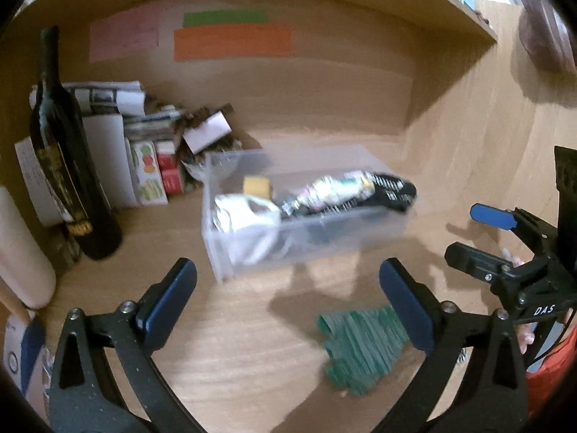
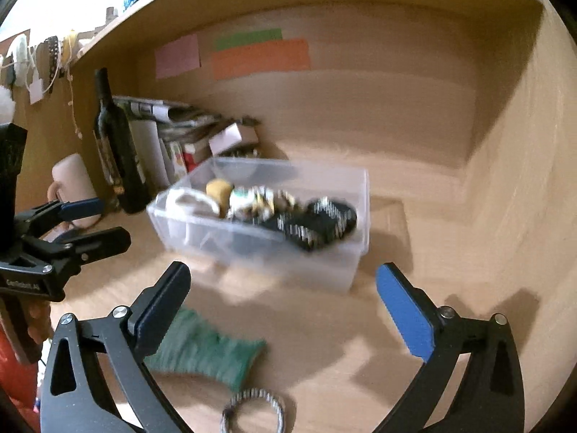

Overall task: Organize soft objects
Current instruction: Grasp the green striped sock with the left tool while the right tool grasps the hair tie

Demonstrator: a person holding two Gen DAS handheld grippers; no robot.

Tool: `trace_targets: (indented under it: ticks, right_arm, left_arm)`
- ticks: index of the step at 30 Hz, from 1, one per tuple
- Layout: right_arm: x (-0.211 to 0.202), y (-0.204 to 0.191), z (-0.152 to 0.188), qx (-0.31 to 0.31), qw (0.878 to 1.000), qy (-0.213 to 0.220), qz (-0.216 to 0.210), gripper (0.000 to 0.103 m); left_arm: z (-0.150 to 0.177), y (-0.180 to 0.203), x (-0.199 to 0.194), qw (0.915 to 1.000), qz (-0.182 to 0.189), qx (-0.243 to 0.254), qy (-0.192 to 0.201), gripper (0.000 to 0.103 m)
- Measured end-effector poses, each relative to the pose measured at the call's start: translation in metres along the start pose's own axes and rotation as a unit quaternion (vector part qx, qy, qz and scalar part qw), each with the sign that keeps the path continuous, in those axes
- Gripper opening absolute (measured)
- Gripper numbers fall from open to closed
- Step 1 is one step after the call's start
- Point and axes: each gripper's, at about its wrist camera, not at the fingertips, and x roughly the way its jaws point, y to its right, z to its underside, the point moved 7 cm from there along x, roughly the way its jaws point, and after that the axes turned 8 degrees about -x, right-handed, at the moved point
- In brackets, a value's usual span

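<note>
A clear plastic bin (image 1: 252, 256) (image 2: 346, 274) stands on the wooden desk. It holds a white cloth (image 1: 245, 213), a yellow item (image 1: 256, 184), a patterned sock (image 1: 331, 189) and a black patterned sock (image 2: 313, 225). A green knitted cloth (image 1: 360, 346) (image 2: 202, 351) lies on the desk in front of the bin. A grey braided band (image 2: 252, 409) lies near it. My left gripper (image 1: 288, 303) is open and empty above the desk, also seen in the right wrist view (image 2: 95, 222). My right gripper (image 2: 285, 310) is open and empty, also seen in the left wrist view (image 1: 468, 231).
A dark wine bottle (image 1: 68, 166) (image 2: 115, 151) stands left of the bin. Books and boxes (image 1: 144, 151) are stacked behind it. A pale mug (image 2: 72, 184) stands at far left. Coloured paper notes (image 1: 230, 41) hang on the back panel. A shelf edge (image 1: 450, 3) runs overhead.
</note>
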Motion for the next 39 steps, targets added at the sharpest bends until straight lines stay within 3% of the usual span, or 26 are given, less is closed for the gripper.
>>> trace_targets:
  ticks: [8, 15, 17, 19, 24, 25, 27, 28, 30, 32, 39]
  right_arm:
    - [-0.002, -0.013, 0.051, 0.012, 0.999, -0.043, -0.023, 0.102]
    - [0.009, -0.024, 0.080, 0.013, 0.995, -0.085, -0.050, 0.073]
    - [0.013, -0.025, 0.083, 0.011, 0.994, -0.091, -0.051, 0.062]
    - [0.019, -0.026, 0.085, 0.007, 0.993, -0.101, -0.053, 0.042]
    - [0.019, -0.027, 0.084, -0.008, 0.994, -0.094, -0.049, 0.028]
    - [0.018, -0.026, 0.084, -0.008, 0.995, -0.092, -0.047, 0.024]
    - [0.016, -0.023, 0.084, -0.011, 0.995, -0.088, -0.038, 0.019]
    - [0.015, -0.021, 0.083, -0.010, 0.996, -0.085, -0.036, 0.015]
    - [0.015, -0.017, 0.082, -0.005, 0.996, -0.083, -0.031, 0.007]
    - [0.013, -0.012, 0.079, 0.002, 0.997, -0.076, -0.029, 0.007]
    - [0.006, -0.004, 0.063, 0.009, 0.998, -0.052, -0.018, 0.006]
  left_arm:
    - [0.044, 0.021, 0.014, 0.9982, 0.023, -0.005, -0.055, 0.103]
    - [0.072, 0.032, 0.029, 0.9952, 0.030, -0.005, -0.094, 0.103]
    - [0.077, 0.036, 0.034, 0.9948, 0.029, 0.001, -0.098, 0.103]
    - [0.081, 0.041, 0.040, 0.9939, 0.027, 0.008, -0.106, 0.103]
    - [0.085, 0.049, 0.054, 0.9916, 0.036, 0.000, -0.124, 0.102]
    - [0.085, 0.049, 0.055, 0.9914, 0.038, -0.004, -0.125, 0.099]
    - [0.087, 0.050, 0.058, 0.9898, 0.046, -0.005, -0.135, 0.081]
    - [0.086, 0.052, 0.058, 0.9903, 0.046, 0.003, -0.131, 0.077]
    - [0.086, 0.055, 0.058, 0.9890, 0.056, 0.006, -0.137, 0.053]
    - [0.085, 0.057, 0.059, 0.9886, 0.061, 0.008, -0.137, 0.041]
    - [0.070, 0.048, 0.046, 0.9931, 0.057, 0.006, -0.102, 0.026]
